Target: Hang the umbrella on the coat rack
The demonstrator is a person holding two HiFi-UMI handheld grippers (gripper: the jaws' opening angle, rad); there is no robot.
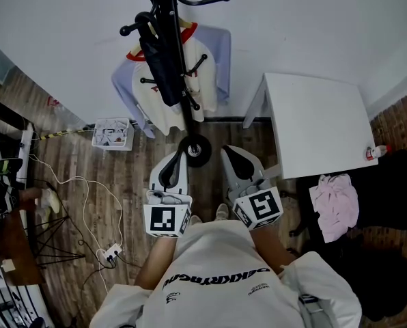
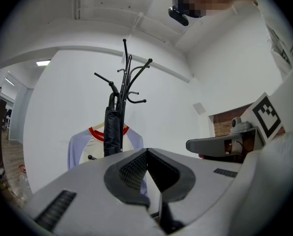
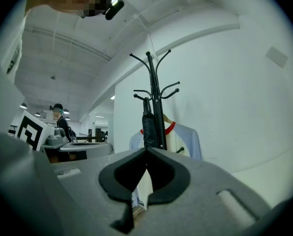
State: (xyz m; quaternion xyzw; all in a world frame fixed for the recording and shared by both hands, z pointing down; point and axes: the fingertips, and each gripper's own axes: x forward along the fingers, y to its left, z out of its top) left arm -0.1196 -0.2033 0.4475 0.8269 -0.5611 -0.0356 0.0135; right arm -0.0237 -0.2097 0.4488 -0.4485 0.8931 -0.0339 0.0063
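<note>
A black folded umbrella [image 1: 161,70] hangs from a hook of the black coat rack [image 1: 178,46] by the white wall; it also shows in the left gripper view [image 2: 113,129] and the right gripper view [image 3: 148,129]. My left gripper [image 1: 179,156] and right gripper [image 1: 227,150] are held side by side close to my body. Both point level at the rack, well short of it, just behind its round base [image 1: 195,150]. Each gripper is shut with nothing between its jaws, as seen at the left tips [image 2: 147,151] and the right tips [image 3: 147,150].
A white and lilac shirt [image 1: 205,60] with a red collar hangs on the rack behind the umbrella. A white table [image 1: 319,125] stands to the right, a pink cloth [image 1: 334,195] beside it. A white basket [image 1: 112,133] and cables with a power strip [image 1: 110,253] lie left.
</note>
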